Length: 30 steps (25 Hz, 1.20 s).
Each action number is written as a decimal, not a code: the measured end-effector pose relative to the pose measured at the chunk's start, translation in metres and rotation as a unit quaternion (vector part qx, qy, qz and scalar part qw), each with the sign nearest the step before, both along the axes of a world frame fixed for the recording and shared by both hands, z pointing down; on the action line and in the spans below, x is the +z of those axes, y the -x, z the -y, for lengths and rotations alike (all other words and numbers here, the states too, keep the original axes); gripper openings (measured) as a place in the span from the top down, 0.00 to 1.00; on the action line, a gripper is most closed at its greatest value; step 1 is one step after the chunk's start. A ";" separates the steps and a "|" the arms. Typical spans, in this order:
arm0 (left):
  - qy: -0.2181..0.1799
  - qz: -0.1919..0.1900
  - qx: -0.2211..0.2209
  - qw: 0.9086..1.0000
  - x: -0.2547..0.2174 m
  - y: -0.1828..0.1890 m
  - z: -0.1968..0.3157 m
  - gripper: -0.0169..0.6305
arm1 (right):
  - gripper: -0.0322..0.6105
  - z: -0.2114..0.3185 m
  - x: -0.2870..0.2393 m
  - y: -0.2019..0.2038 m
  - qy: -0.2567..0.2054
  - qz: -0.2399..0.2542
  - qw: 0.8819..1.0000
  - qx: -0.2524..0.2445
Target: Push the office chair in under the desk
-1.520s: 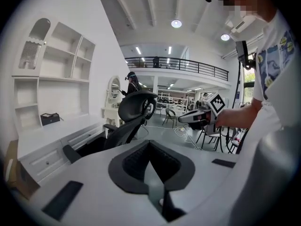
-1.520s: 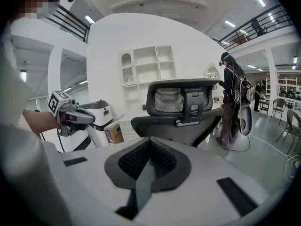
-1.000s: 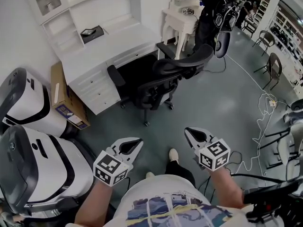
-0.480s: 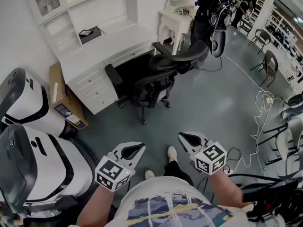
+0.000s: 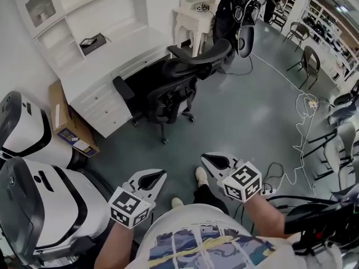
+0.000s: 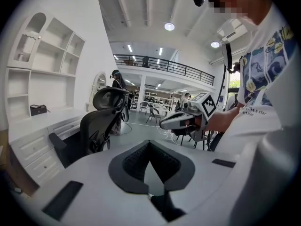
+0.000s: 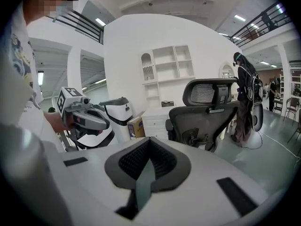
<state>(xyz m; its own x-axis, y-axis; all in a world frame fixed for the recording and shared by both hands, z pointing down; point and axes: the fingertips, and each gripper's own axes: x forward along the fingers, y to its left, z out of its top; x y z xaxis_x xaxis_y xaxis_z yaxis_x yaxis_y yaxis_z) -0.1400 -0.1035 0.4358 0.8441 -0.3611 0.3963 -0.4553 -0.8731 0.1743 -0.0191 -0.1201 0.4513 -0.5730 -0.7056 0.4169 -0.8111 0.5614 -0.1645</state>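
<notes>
Head view: black mesh office chair [image 5: 179, 83] stood half out from the front edge of the white counter [image 5: 132, 46]. Left claw [image 5: 157, 175] and right claw [image 5: 208, 159], closed and empty, hung well apart from it. Off-centre pushing risked swivelling it, jamming an armrest [image 5: 120, 86].

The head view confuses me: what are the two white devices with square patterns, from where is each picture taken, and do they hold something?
There is no robot here. A person holds a tool with two jaws in each hand. The head view comes from a camera on the person's head, looking steeply down. It shows the left gripper and the right gripper; the patterned cubes are part of them. The other two pictures come from cameras riding on each gripper, looking along its jaws. Both pairs of jaws are closed and hold nothing. Ahead, on the grey floor, a black office chair stands at the opening of the white desk, apart from both grippers. A cardboard box stands beside the desk.
</notes>
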 end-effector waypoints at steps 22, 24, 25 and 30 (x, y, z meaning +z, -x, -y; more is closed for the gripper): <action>0.006 0.010 0.010 1.000 0.009 0.012 -0.007 0.95 | 0.91 -0.006 0.005 0.026 0.005 -0.022 0.999 -0.028; 0.009 0.010 0.011 1.000 0.012 0.012 -0.008 0.95 | 0.91 -0.006 0.006 0.027 0.006 -0.022 0.999 -0.028; 0.010 0.011 0.011 1.000 0.013 0.012 -0.008 0.95 | 0.91 -0.006 0.006 0.027 0.006 -0.022 0.999 -0.027; 0.015 0.012 0.011 1.000 0.018 0.015 -0.005 0.95 | 0.91 -0.002 0.009 0.029 0.009 -0.024 0.999 -0.028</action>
<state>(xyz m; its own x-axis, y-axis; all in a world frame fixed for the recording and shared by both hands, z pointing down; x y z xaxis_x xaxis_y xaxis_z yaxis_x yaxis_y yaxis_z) -0.1548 -0.0982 0.4534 0.8419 -0.3304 0.4266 -0.4404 -0.8776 0.1895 -0.0486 -0.1181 0.4606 -0.5913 -0.6645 0.4570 -0.7850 0.6040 -0.1375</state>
